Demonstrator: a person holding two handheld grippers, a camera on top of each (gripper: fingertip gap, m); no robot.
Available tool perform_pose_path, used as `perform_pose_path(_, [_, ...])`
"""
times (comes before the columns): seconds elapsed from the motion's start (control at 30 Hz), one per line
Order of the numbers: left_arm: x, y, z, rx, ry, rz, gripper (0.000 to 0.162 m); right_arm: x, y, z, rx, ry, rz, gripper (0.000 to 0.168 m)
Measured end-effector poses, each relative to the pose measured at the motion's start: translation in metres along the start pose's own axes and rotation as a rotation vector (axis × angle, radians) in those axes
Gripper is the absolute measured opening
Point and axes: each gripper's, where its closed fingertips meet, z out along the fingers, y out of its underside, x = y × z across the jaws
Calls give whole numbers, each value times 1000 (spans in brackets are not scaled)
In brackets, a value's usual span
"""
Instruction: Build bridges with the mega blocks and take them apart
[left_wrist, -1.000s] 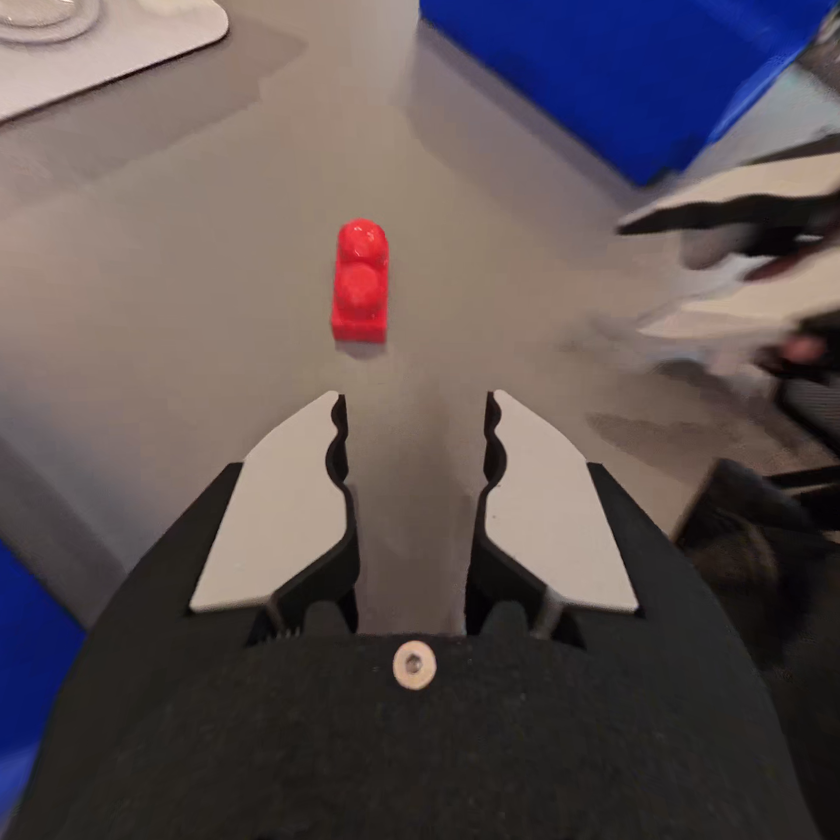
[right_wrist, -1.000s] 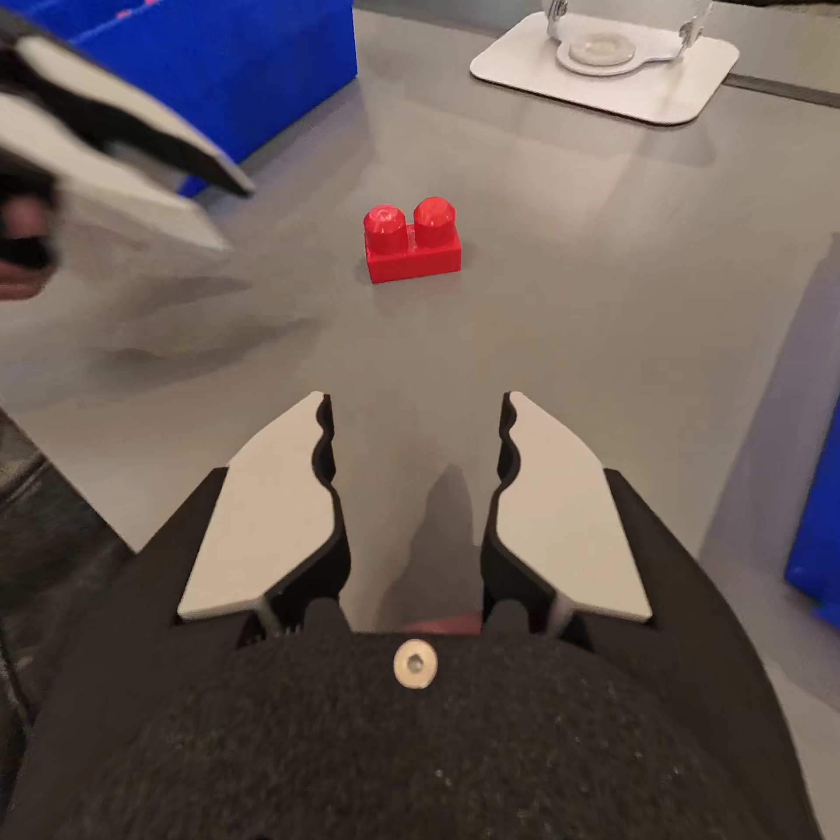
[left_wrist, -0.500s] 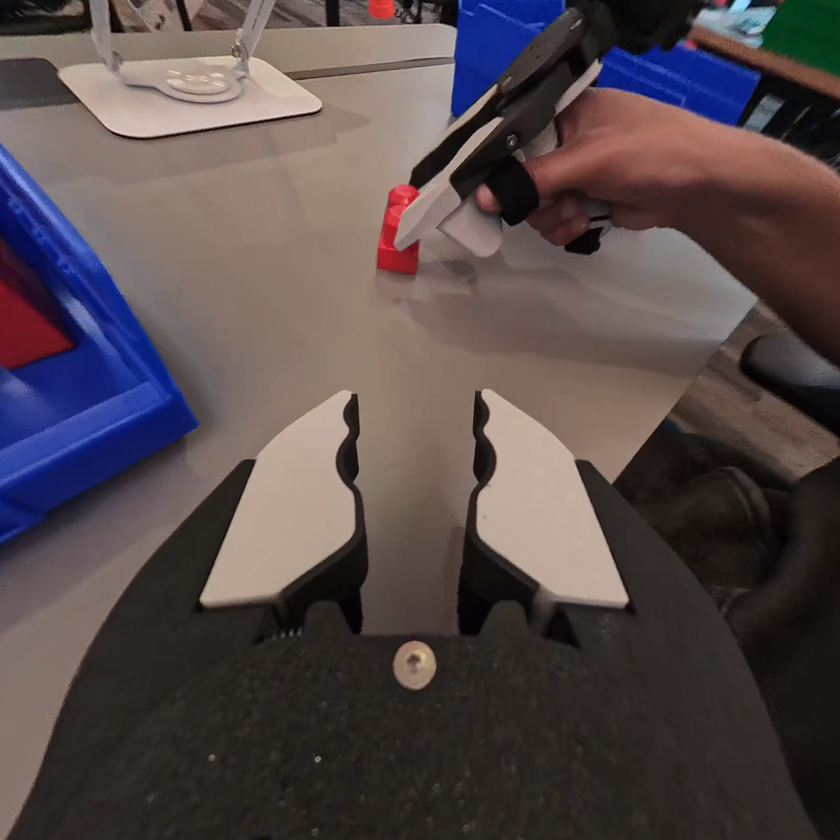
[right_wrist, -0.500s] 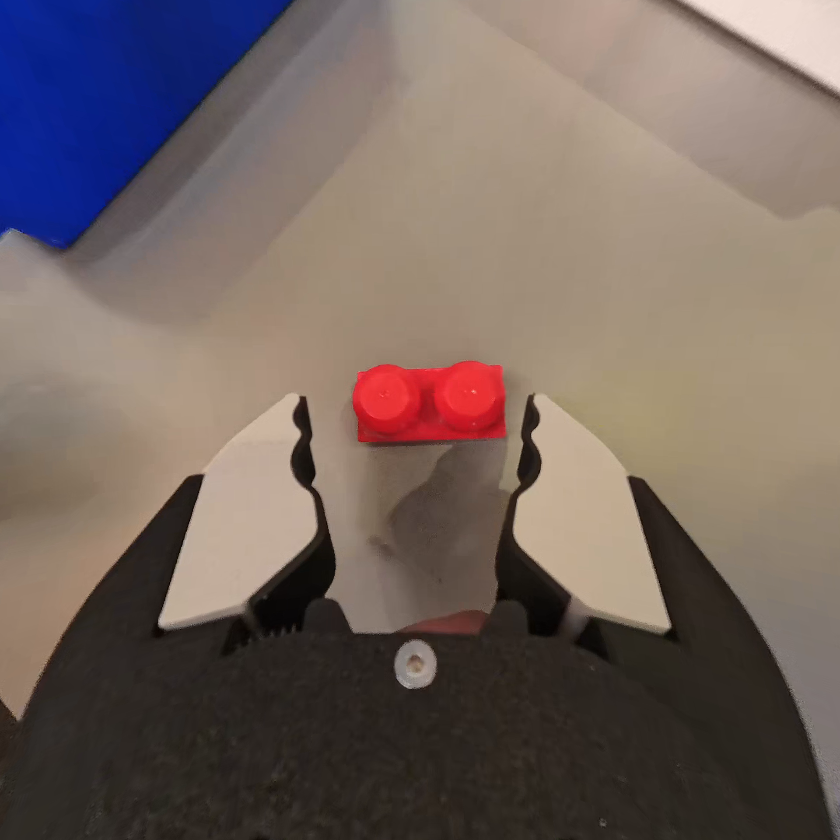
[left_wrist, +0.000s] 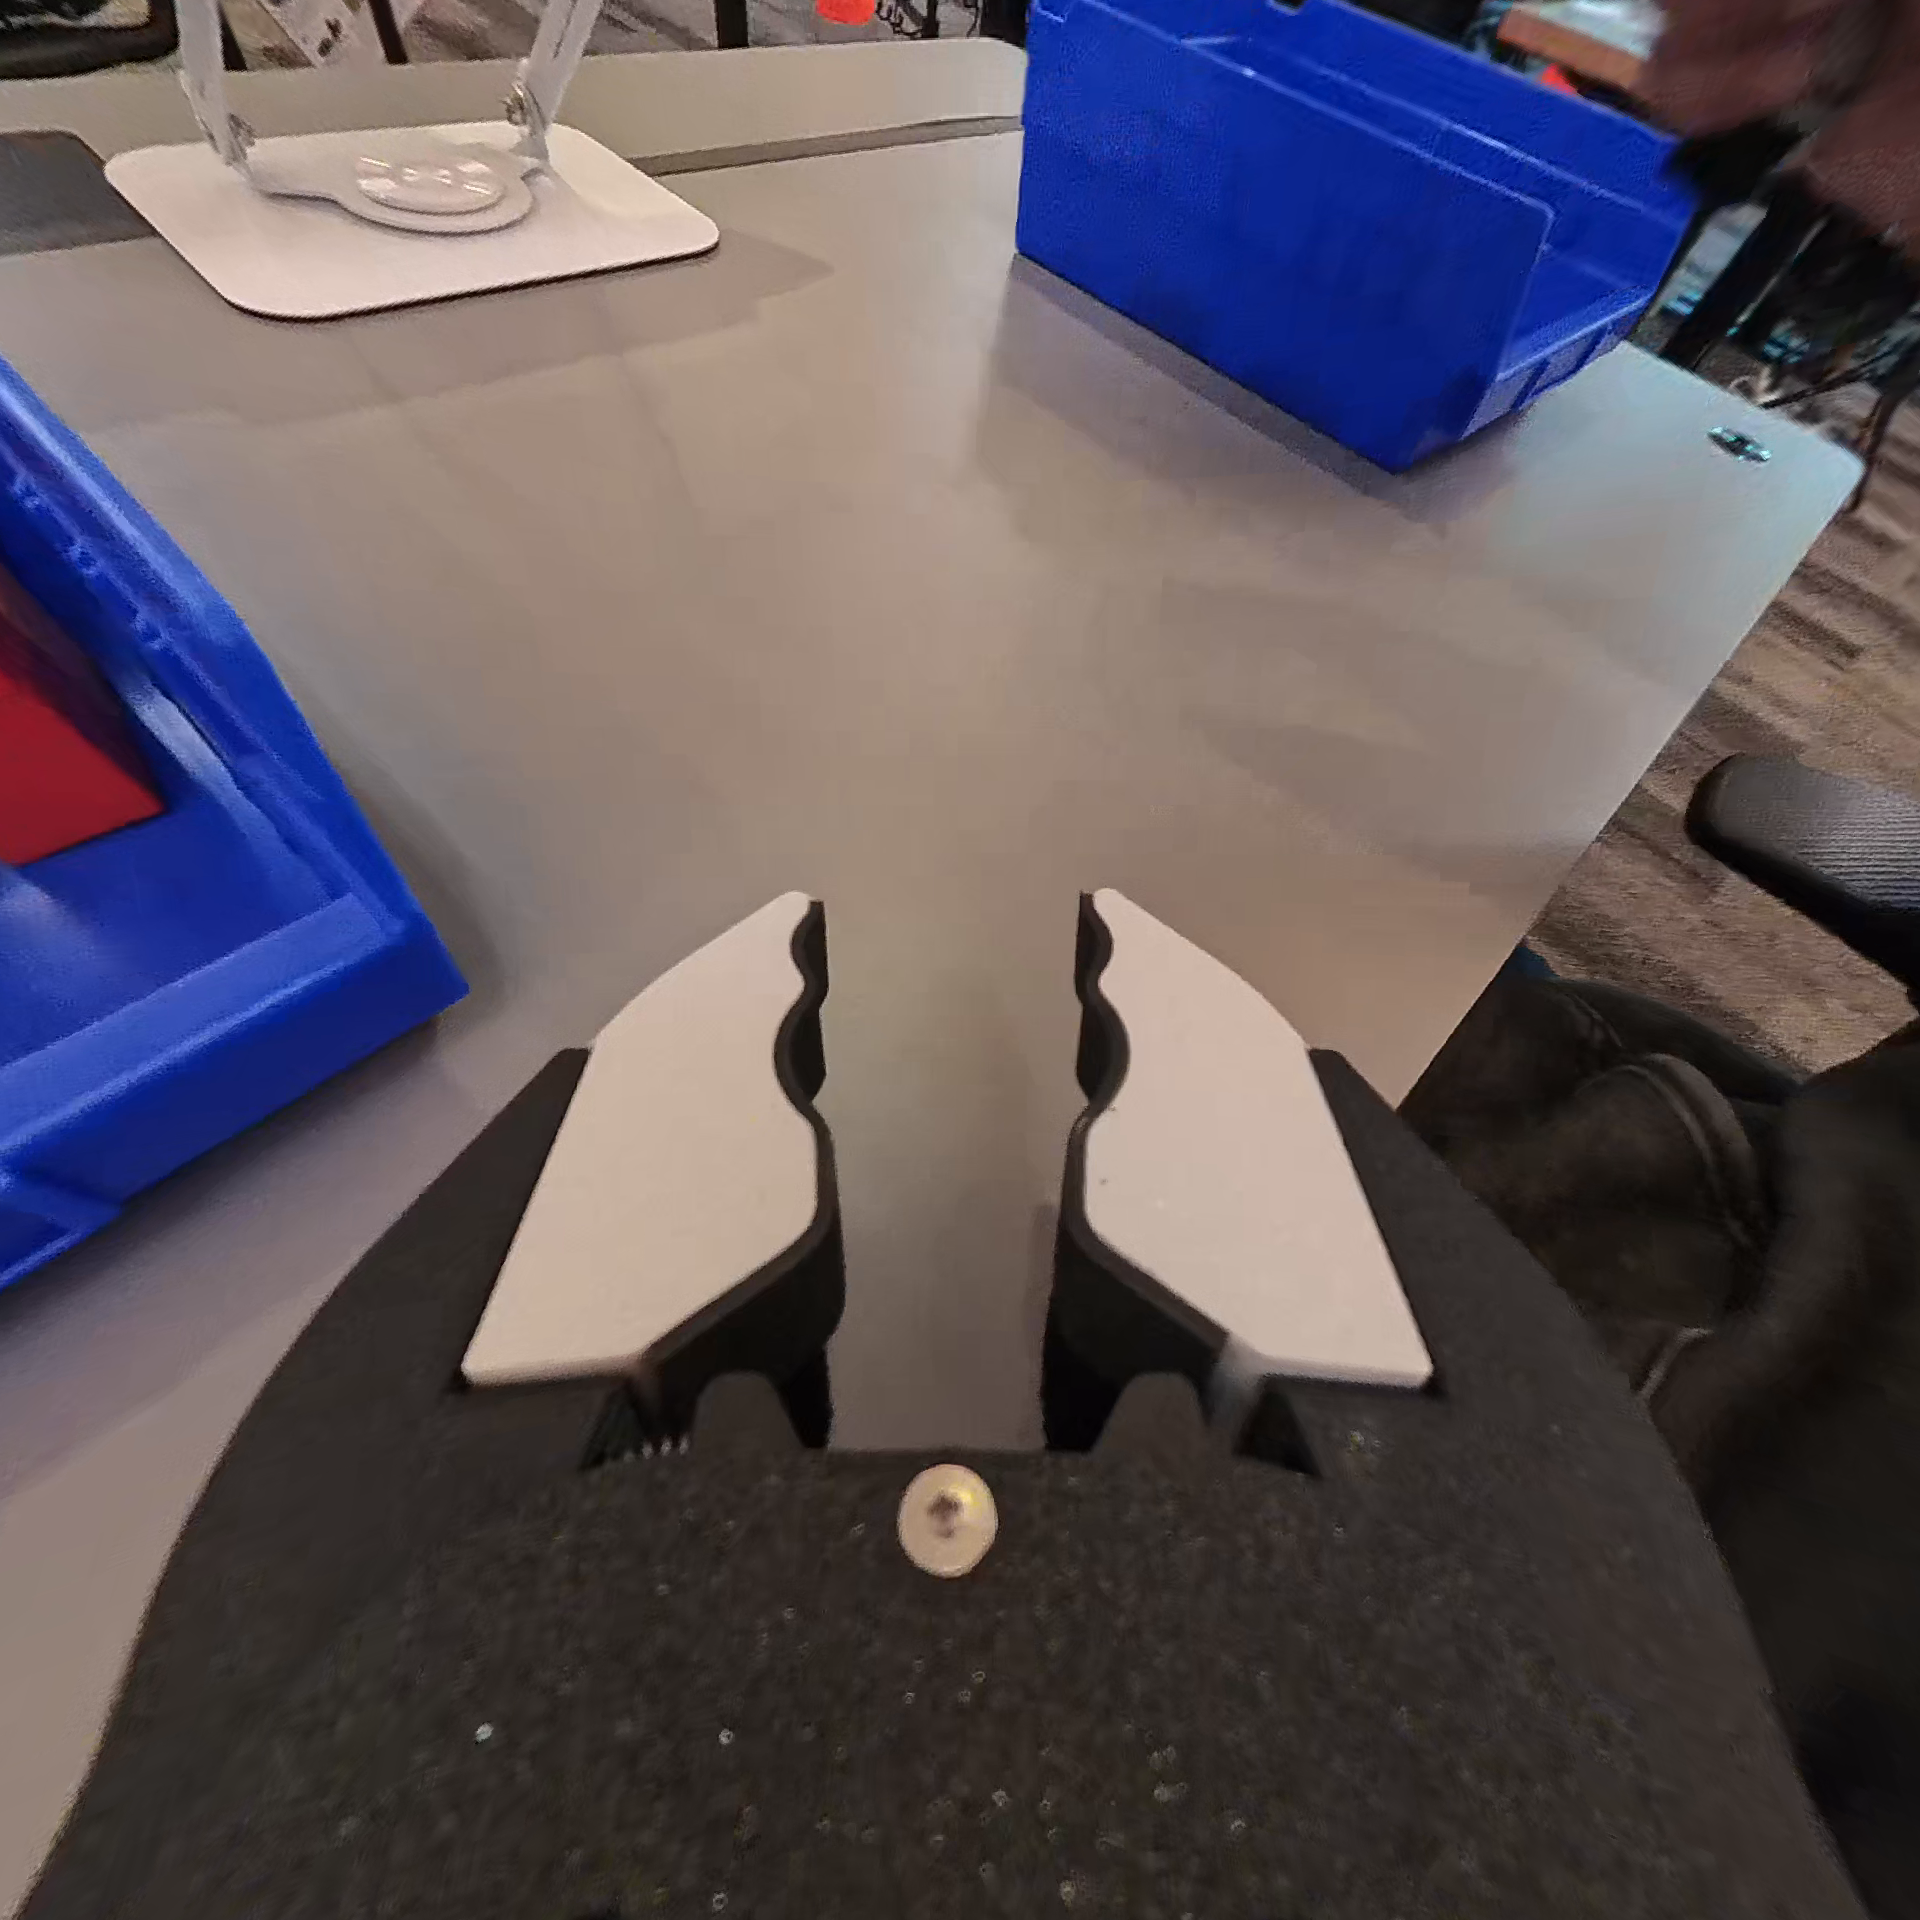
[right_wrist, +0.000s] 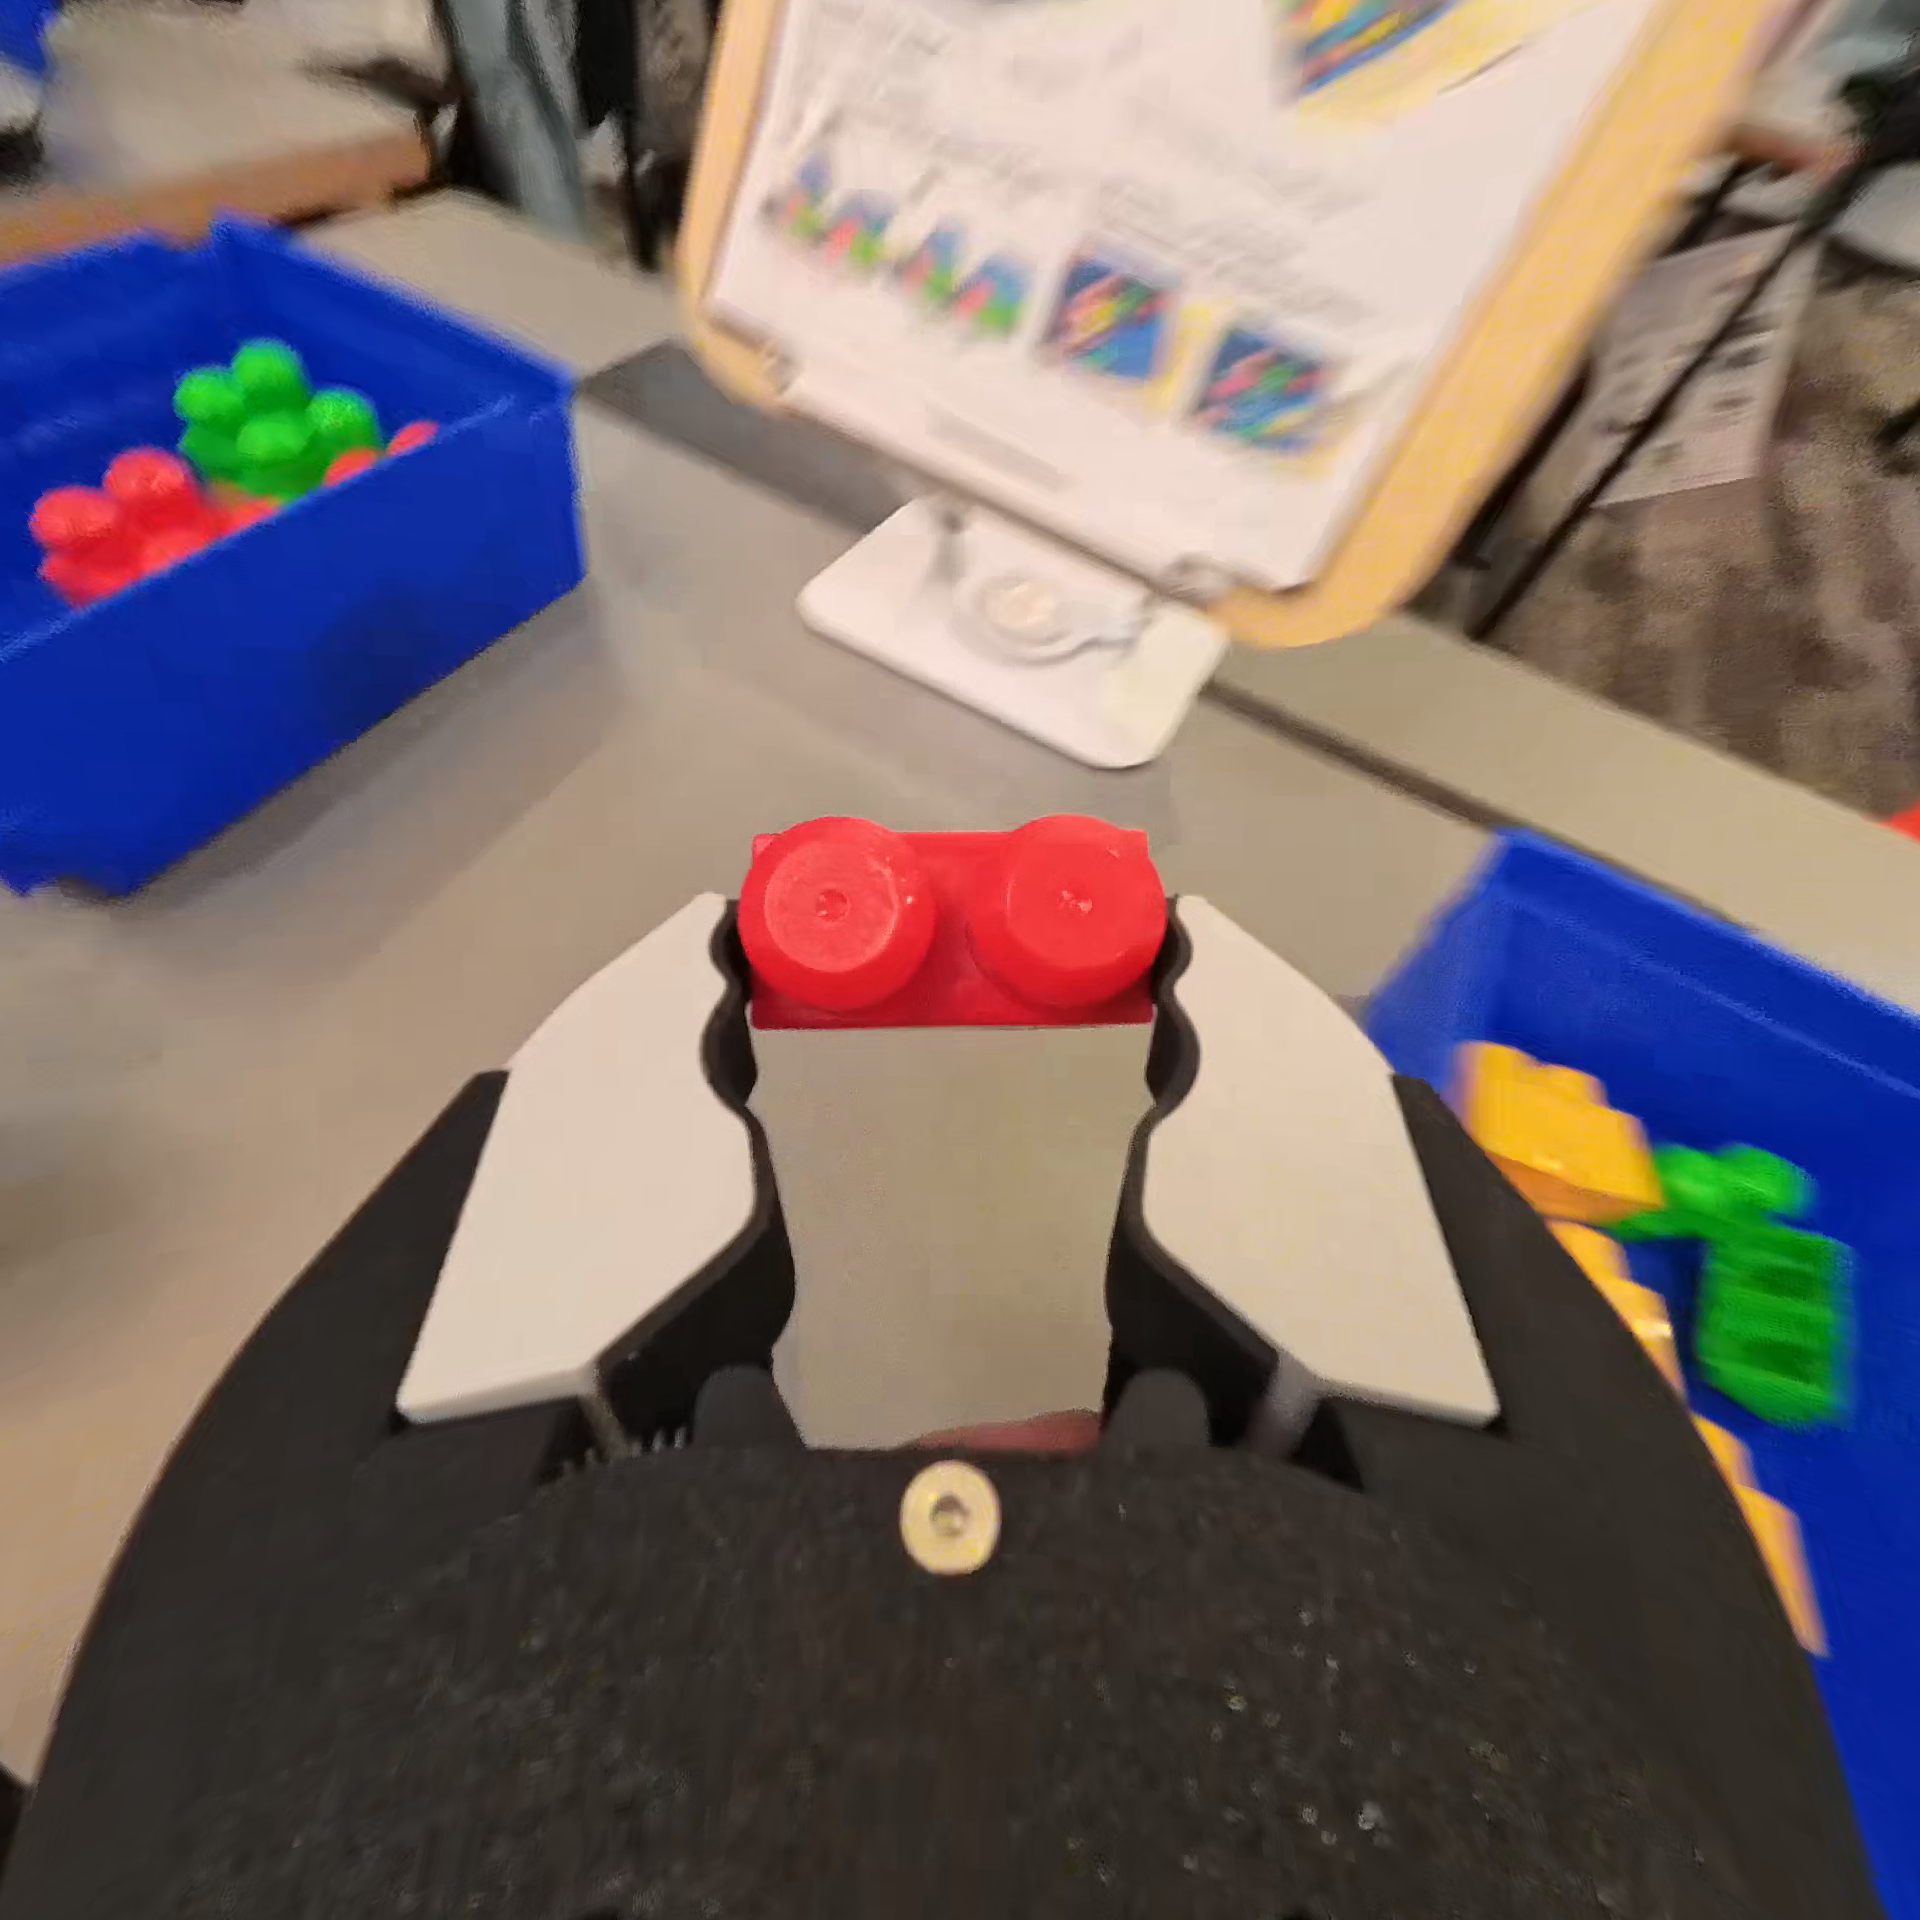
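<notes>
Right gripper (right_wrist: 951, 925) clamped on red two-stud block (right_wrist: 948, 925), lifted above grey table (right_wrist: 312, 935); left gripper (left_wrist: 951, 909) parted, empty, over table.

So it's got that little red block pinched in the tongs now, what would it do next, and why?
Probably carry the red block toward one of the blue bins and let go over it. The right tongs grip it by both ends, lifted off the grey table, which looks bare in the left view. The left tongs are open and empty, so this looks like clearing up.
</notes>
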Motion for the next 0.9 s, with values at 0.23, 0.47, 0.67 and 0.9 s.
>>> perform_pose_path(0.23, [13, -6, 6, 3, 41, 13, 45, 197, 103, -90, -280, 280, 373, 74])
perform_pose_path(0.47, [31, 0, 20, -49, 51, 127, 45, 207, 220, -54, -690, 221, 537, 75])
perform_pose_path(0.67, [31, -3, 18, -20, 0, 199, 52, 208, 233, -52, -760, 269, 538, 71])
perform_pose_path(0.9, [22, 1, 13, -36, -15, 148, 52, 171, 128, -67, -427, 229, 338, 63])
